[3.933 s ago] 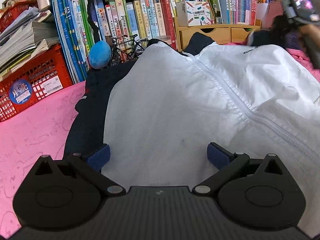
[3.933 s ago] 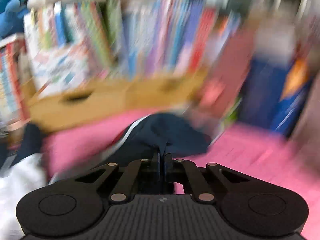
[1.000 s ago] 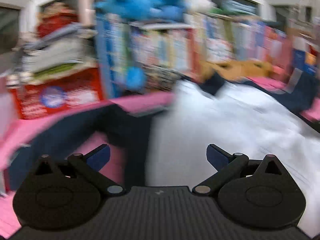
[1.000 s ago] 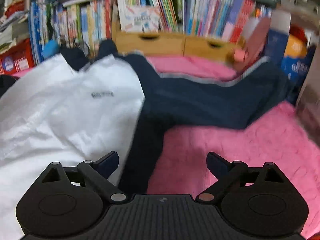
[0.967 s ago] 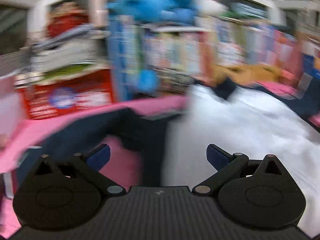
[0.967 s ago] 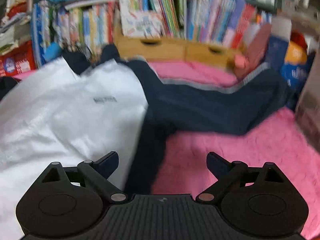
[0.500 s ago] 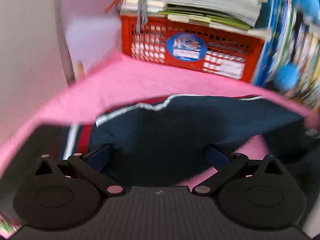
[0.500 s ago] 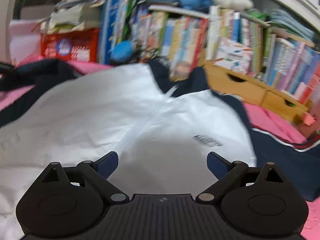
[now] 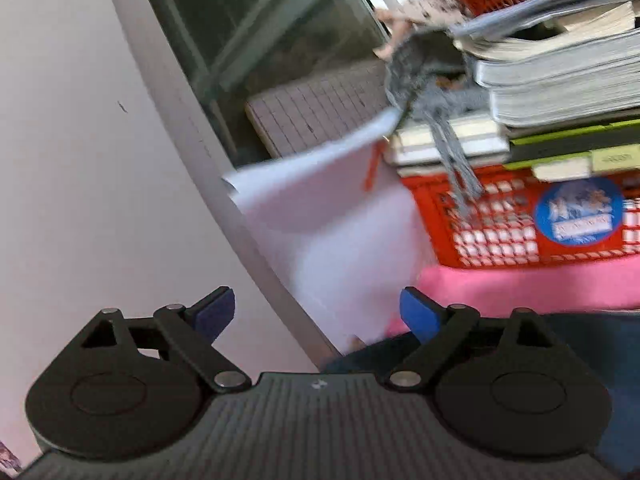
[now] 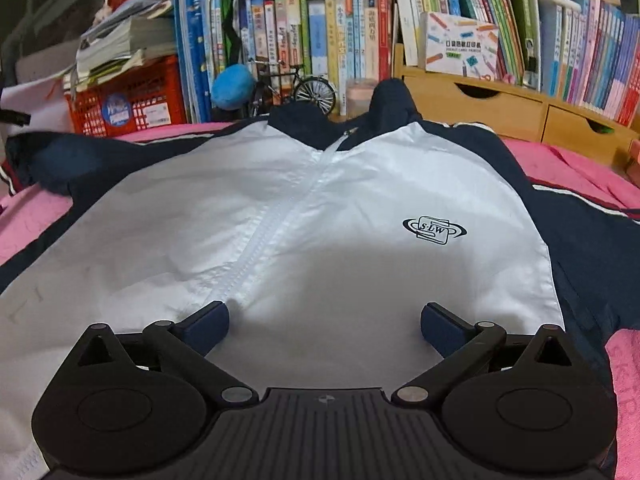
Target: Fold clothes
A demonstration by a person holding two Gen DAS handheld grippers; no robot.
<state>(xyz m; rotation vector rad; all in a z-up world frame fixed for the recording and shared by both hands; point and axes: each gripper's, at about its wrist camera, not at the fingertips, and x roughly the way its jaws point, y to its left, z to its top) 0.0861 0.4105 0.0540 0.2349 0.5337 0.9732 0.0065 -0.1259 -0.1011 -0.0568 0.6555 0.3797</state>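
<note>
A white jacket (image 10: 320, 220) with navy sleeves lies front up on the pink blanket (image 10: 32, 220), its zipper (image 10: 276, 220) shut and a small logo (image 10: 434, 232) on the chest. My right gripper (image 10: 324, 320) hovers over the jacket's lower front, jaws opening with nothing between them. The left sleeve (image 10: 60, 160) and right sleeve (image 10: 580, 240) spread out to the sides. My left gripper (image 9: 316, 308) points off the blanket's left end towards a wall (image 9: 80, 160), jaws closing a little and nothing between them. A strip of navy sleeve (image 9: 592, 328) shows beside its right finger.
A red crate (image 9: 500, 220) under a stack of books (image 9: 560, 80) stands past the pink blanket (image 9: 520, 284). Shelves of books (image 10: 320, 20), wooden drawers (image 10: 500, 108), a blue ball (image 10: 232, 86) and a model bicycle (image 10: 296, 88) line the far edge.
The left view swung left, from the jacket across the navy sleeve to the wall and crate. The right view swung left from the right sleeve to the jacket's middle.
</note>
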